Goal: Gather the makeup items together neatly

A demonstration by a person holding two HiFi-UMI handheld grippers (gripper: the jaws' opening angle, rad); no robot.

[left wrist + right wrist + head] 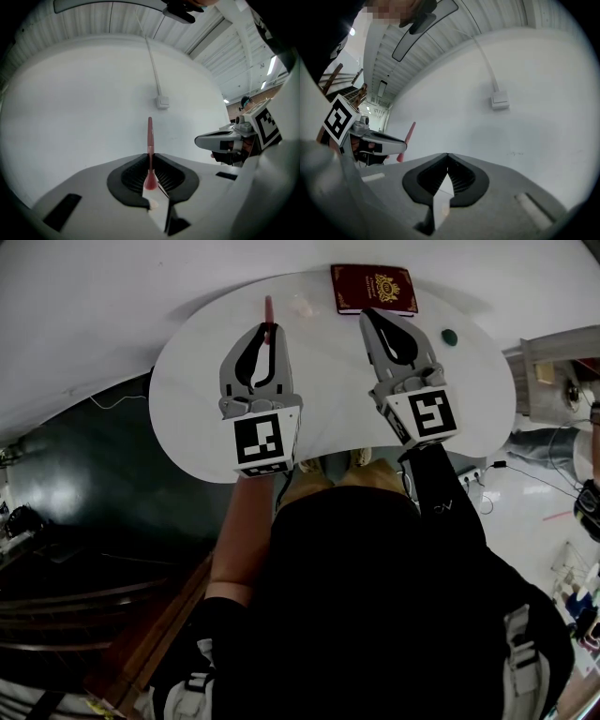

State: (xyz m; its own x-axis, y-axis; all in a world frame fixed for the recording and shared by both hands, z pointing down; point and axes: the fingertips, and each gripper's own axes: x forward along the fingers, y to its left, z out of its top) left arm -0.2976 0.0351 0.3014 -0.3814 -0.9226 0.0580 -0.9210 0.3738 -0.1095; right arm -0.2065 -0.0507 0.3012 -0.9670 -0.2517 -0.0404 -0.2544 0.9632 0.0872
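The white oval worktop (192, 399) is mostly bare, so there's loads of room to bunch stuff up. The biggest thing on it is a maroon booklet (373, 289) at the far edge that looks like a passport. It has a gold crest and a line of gold print on the cover, way too small for me to read. It's not makeup, so I'd guess it's just lying there.

The left gripper (267, 331) sits level over the far part of the worktop. Its fingers (129, 176) are clamped on a thin pink stick (149, 133), gripped near its flared end so the long part pokes straight out ahead. My guess is that makes it easy to lay flat next to the other bits.

The right gripper (370, 317) hovers alongside with its tip at the booklet's near edge, and I can't tell if it touches. Its fingers (464, 177) are pressed together with nothing in them, so it's probably waiting its turn.

- **Pale lump:** a pale lump (302, 306) sits between the stick's tip and the booklet, too blurry to name.
- **Green dot:** a little dark green dot (449, 336) is off to the right, well apart from the rest.

So the gathering looks barely started to me.

The only other "print" is the black-and-white squares on the marker cubes (260, 439), no letters.
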